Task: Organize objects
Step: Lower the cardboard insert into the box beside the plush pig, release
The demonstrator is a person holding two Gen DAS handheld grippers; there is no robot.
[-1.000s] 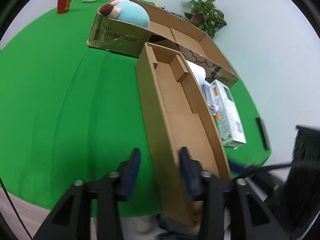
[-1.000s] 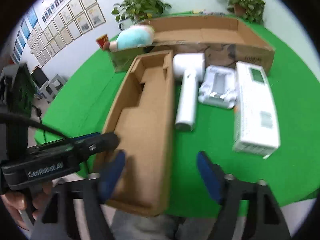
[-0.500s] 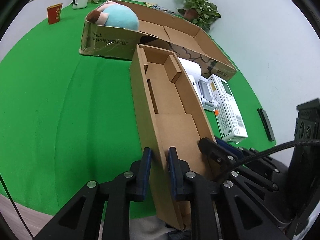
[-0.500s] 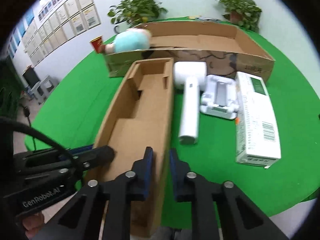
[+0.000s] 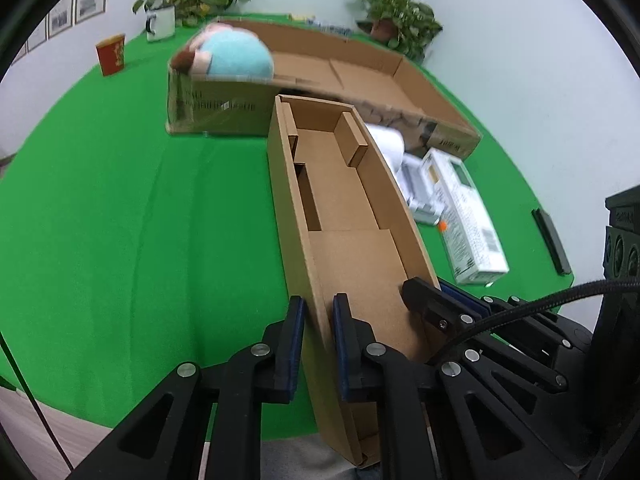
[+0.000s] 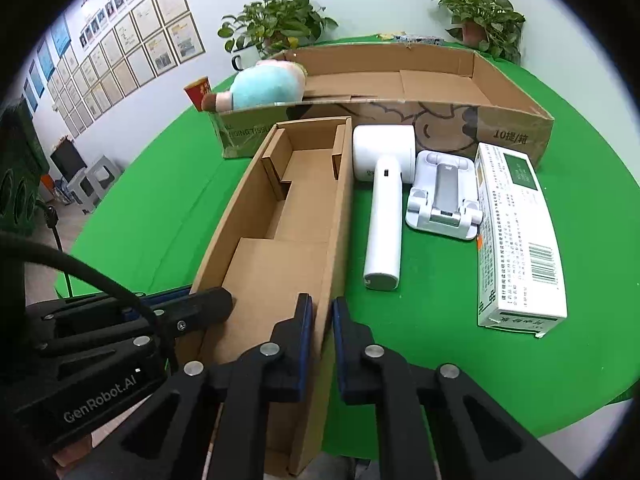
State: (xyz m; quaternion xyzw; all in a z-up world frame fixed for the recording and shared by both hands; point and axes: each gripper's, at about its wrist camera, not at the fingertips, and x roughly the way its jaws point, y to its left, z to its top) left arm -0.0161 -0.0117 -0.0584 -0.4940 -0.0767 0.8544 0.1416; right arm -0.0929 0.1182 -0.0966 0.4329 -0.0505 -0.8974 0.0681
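L gripper (image 5: pixel 318 316) fingers pinched on cardboard box (image 5: pixel 340 196) left wall; R gripper (image 6: pixel 319 316) fingers pinched on right wall, near end.

Office-type room — rows of framed certificates (image 6: pixel 132 52) on wall, potted plants (image 6: pixel 276 28), green-cloth counter (image 6: pixel 440 320), stools (image 6: pixel 94 184) behind.

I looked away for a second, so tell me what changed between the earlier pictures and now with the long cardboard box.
Both tools closed. The left tool went from open to clamped on the left wall of the long open brown cardboard box; the right tool clamped its right wall. The box looks barely shifted. The white handheld device, white stand, white printed carton and blue plush toy stayed put.
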